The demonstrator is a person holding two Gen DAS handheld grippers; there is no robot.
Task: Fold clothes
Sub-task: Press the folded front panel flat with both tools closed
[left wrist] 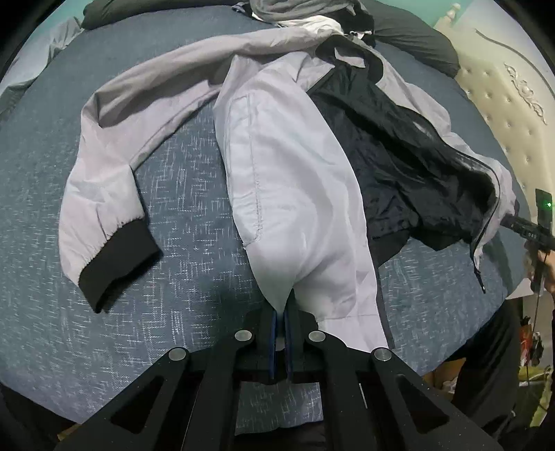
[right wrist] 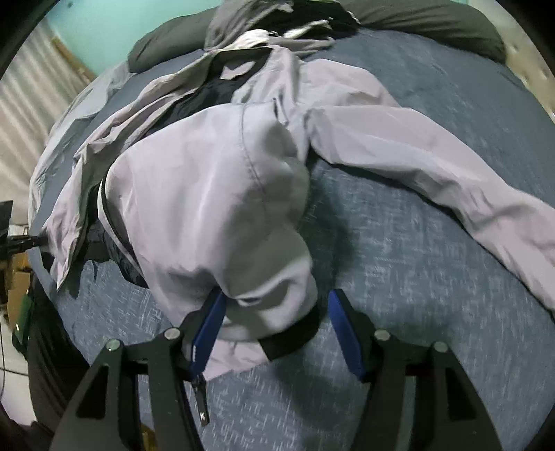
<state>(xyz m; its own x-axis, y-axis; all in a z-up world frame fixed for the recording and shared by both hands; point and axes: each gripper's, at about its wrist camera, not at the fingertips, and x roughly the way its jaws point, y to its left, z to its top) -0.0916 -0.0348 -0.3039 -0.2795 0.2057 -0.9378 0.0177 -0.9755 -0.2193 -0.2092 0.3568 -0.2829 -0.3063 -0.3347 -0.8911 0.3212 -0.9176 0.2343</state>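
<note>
A light grey jacket [left wrist: 295, 173] with black lining [left wrist: 399, 156] lies open on the blue bedcover [left wrist: 180, 194]. My left gripper [left wrist: 281, 312] is shut on the lower edge of one front panel, and the cloth runs up from the pinch. One sleeve with a black cuff [left wrist: 114, 263] lies flat to the left. In the right wrist view the other front panel [right wrist: 215, 194] bunches between the blue pads [right wrist: 208, 329] of my right gripper [right wrist: 277, 295], which stands open. The black hem band [right wrist: 295, 338] lies between the fingers and the far pad is clear of it. A zipper pull [right wrist: 201, 399] hangs below.
A heap of dark and grey clothes [left wrist: 305, 14] and a dark pillow [left wrist: 416, 45] lie at the far end of the bed. A cream tufted headboard [left wrist: 513, 114] rises at the right. A person's dark trouser leg [left wrist: 485, 347] stands by the near bed edge.
</note>
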